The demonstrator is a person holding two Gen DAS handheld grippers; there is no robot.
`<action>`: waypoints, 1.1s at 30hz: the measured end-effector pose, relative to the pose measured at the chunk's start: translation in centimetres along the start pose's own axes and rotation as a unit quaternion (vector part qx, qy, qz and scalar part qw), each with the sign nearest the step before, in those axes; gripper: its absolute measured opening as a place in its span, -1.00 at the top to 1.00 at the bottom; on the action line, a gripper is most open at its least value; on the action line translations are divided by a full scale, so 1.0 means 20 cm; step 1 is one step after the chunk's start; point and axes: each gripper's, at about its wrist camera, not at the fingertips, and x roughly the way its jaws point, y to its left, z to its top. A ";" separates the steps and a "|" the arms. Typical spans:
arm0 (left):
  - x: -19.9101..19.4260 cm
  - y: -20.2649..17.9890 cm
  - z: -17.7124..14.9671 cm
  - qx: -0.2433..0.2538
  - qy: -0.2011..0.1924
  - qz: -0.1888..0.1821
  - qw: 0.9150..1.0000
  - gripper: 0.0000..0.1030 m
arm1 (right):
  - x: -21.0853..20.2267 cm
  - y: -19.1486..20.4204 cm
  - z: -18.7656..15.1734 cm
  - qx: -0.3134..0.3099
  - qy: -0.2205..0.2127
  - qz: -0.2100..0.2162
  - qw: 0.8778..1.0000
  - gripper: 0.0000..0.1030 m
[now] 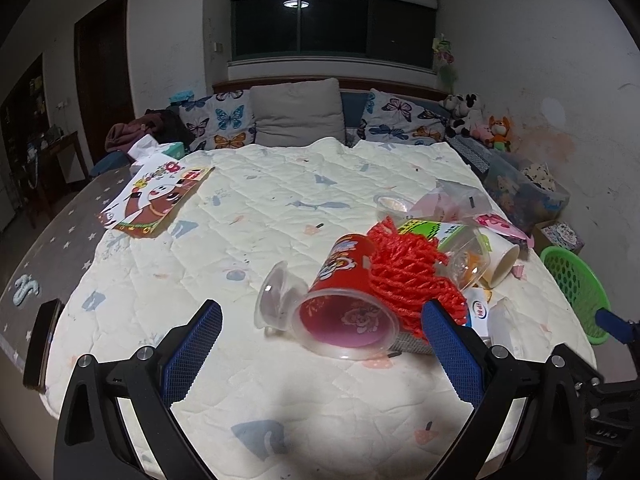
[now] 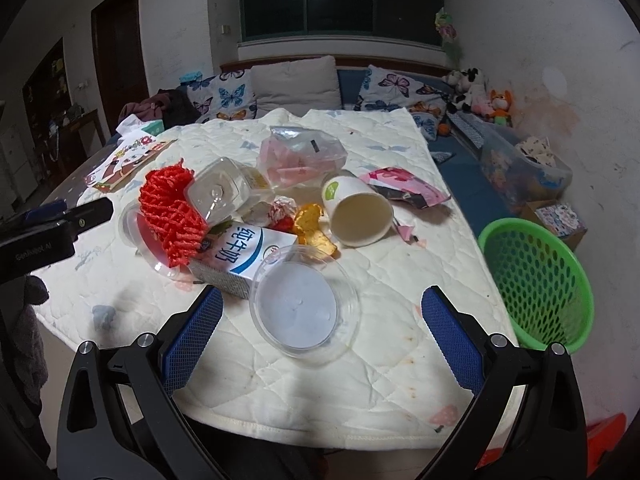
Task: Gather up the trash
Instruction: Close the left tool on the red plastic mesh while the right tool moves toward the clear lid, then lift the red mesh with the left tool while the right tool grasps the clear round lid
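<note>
A heap of trash lies on a quilted white mat (image 2: 400, 360). In the left wrist view a clear cup with a red liner (image 1: 344, 312) lies on its side, with red mesh netting (image 1: 412, 276) against it. My left gripper (image 1: 322, 352) is open just in front of this cup. In the right wrist view a clear plastic lid (image 2: 302, 308) lies flat between the fingers of my open right gripper (image 2: 322, 340). Behind it are a milk carton (image 2: 240, 260), a paper cup (image 2: 356, 212), a clear jar (image 2: 220, 196) and the red netting (image 2: 172, 216).
A green mesh basket (image 2: 536, 280) stands to the right of the mat; it also shows in the left wrist view (image 1: 576, 284). A plastic bag (image 2: 300, 156) and a pink wrapper (image 2: 404, 188) lie at the back of the heap. A printed card (image 1: 156, 200) lies far left. Pillows (image 1: 300, 116) line the back.
</note>
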 end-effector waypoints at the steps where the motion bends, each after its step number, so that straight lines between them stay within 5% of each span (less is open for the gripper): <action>1: 0.01 -0.01 0.01 0.001 0.000 -0.005 1.000 -0.88 | 0.01 0.00 0.00 0.000 0.002 0.003 1.000 -0.91; 12: 0.15 -0.10 0.08 0.030 0.021 -0.080 0.996 -0.85 | 0.13 -0.02 0.00 0.003 0.023 0.030 0.999 -0.90; 26: 0.29 -0.15 0.13 0.054 0.058 -0.151 0.985 0.02 | 0.22 -0.06 0.06 0.005 0.033 0.050 0.998 -0.90; 33: 0.29 -0.15 0.12 0.058 0.062 -0.165 0.983 0.26 | 0.24 -0.07 0.10 0.001 0.028 0.055 0.998 -0.89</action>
